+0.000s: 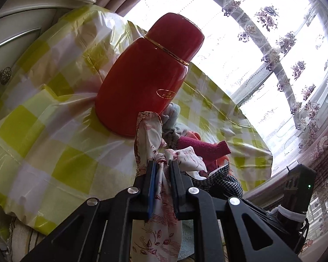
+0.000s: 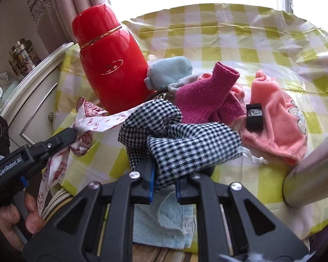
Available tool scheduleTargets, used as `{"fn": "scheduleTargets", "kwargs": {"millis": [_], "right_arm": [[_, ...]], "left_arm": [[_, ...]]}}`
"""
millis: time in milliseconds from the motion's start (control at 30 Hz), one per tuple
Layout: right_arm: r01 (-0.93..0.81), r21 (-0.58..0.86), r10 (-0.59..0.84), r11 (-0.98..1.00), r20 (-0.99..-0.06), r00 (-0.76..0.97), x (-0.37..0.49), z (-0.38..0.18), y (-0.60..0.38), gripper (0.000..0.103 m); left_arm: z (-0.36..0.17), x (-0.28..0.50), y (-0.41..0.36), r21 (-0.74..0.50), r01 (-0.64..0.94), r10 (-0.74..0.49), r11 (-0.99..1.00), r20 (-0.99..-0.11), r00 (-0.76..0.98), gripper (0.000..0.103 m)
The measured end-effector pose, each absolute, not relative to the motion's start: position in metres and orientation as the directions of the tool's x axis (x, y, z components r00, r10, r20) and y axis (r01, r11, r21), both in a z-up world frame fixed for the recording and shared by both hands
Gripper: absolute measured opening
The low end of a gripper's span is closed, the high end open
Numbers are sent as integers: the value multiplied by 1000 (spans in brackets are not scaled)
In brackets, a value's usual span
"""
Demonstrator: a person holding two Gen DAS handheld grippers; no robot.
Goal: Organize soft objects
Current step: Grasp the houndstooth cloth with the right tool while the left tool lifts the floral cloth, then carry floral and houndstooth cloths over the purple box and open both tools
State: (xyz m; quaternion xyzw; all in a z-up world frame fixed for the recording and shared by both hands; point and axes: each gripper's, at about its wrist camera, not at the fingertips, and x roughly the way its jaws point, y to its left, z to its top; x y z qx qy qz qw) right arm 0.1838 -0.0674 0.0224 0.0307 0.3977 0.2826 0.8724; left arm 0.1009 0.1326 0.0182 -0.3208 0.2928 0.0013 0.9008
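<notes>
Lying heaped at the centre of the yellow-and-white checked plastic tablecloth (image 2: 218, 41), the soft things wait to be sorted: a black-and-white houndstooth cloth (image 2: 185, 144), a magenta knitted sock (image 2: 207, 96), a pink fleece hat (image 2: 277, 122) at three o'clock and a pale blue fleece piece (image 2: 170, 69) at twelve. The right gripper (image 2: 164, 181) is clamped on the houndstooth cloth's near edge, probably to lift it free. The left gripper (image 1: 163, 170), at nine o'clock, pinches a white red-printed fabric strip (image 1: 148, 135) tightly. A glossy red flask (image 2: 111, 59) stands closed at eleven o'clock; its contents cannot be seen.
</notes>
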Motion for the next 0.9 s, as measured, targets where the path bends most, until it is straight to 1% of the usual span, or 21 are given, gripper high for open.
{"fn": "scheduleTargets", "kwargs": {"millis": [200, 533, 667, 900], "right_arm": [[-466, 325, 559, 823, -611, 561, 151, 43, -100, 17], [-413, 352, 543, 840, -554, 631, 111, 67, -175, 17], [-370, 361, 516, 856, -555, 652, 101, 72, -208, 17], [-283, 351, 443, 893, -565, 697, 79, 70, -263, 17]], "left_arm": [[28, 90, 122, -568, -159, -180, 808, -493, 851, 14], [47, 74, 82, -544, -70, -230, 836, -465, 855, 14], [56, 70, 60, -537, -12, -279, 844, -458, 844, 14], [63, 59, 3, -532, 125, -407, 837, -456, 791, 14]]}}
